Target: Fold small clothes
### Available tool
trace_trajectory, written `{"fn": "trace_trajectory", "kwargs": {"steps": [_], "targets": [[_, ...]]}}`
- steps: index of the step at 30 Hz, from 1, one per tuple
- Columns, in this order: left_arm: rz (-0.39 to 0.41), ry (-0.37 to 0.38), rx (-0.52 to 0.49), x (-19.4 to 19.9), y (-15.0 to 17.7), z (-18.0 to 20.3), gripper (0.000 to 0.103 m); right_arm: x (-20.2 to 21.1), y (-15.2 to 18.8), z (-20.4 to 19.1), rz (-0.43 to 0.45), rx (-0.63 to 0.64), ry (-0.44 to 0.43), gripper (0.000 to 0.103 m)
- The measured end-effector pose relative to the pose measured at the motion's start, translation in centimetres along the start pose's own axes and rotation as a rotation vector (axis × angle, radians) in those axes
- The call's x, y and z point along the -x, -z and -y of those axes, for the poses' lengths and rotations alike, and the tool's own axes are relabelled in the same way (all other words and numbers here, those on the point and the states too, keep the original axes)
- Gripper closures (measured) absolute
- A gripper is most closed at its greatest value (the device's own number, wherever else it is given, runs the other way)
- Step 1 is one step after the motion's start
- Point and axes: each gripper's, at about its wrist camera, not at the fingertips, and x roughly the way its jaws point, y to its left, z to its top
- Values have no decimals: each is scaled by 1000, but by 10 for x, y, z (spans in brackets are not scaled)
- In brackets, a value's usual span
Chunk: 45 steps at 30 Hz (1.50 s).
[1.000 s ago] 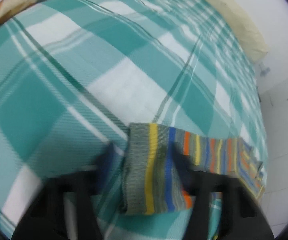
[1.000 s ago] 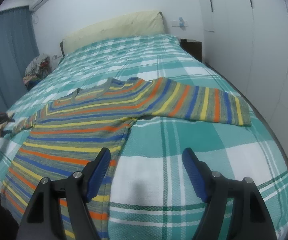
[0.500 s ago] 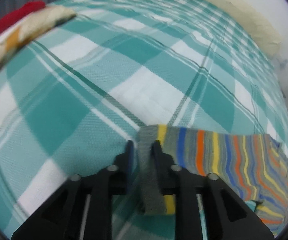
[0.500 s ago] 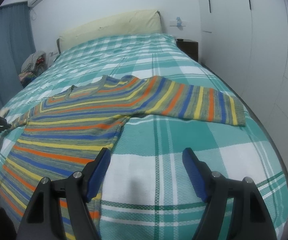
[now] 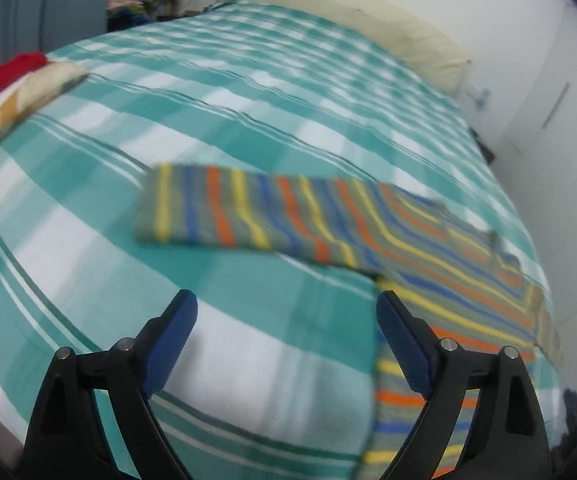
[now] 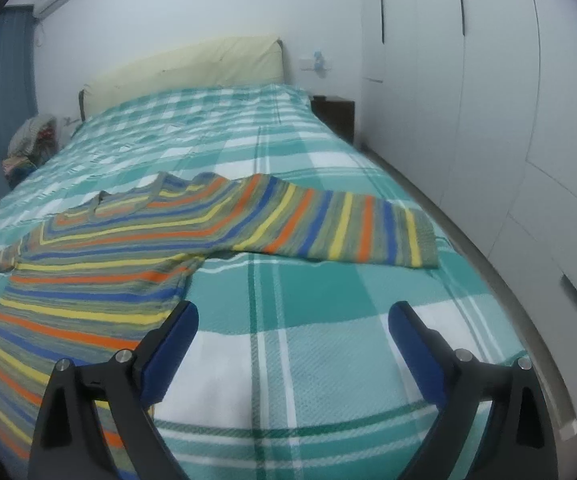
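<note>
Here the striped sweater (image 5: 368, 236) blurs, hem cut off behind spread jaws.

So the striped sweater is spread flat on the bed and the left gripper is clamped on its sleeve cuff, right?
Not quite. The left wrist view shows the left gripper open and empty, off the sleeve cuff. The striped sweater is indeed spread flat on the bed.
</note>
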Motion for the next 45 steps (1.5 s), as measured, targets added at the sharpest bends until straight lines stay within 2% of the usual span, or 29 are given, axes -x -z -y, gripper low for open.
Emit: {"fn": "trace_trajectory", "kwargs": {"steps": [3, 7, 9, 18, 25, 32, 45], "targets": [[12, -23, -62, -8, 19, 16, 11, -3, 4, -5, 23, 46, 32, 8], [14, -135, -216, -21, 39, 34, 11, -7, 12, -8, 69, 92, 65, 7], [8, -157, -248, -26, 44, 36, 11, -15, 13, -7, 32, 87, 76, 7], [-21, -193, -251, -40, 55, 34, 11, -36, 19, 2, -52, 57, 50, 7], [-49, -213, -246, -48, 61, 33, 8, -57, 29, 2, -153, 48, 44, 7], [-87, -237, -214, -55, 60, 28, 1, -60, 32, -1, -165, 66, 58, 5], [-101, -259, -225, -59, 63, 29, 0, -68, 34, -2, -182, 72, 62, 1]]}}
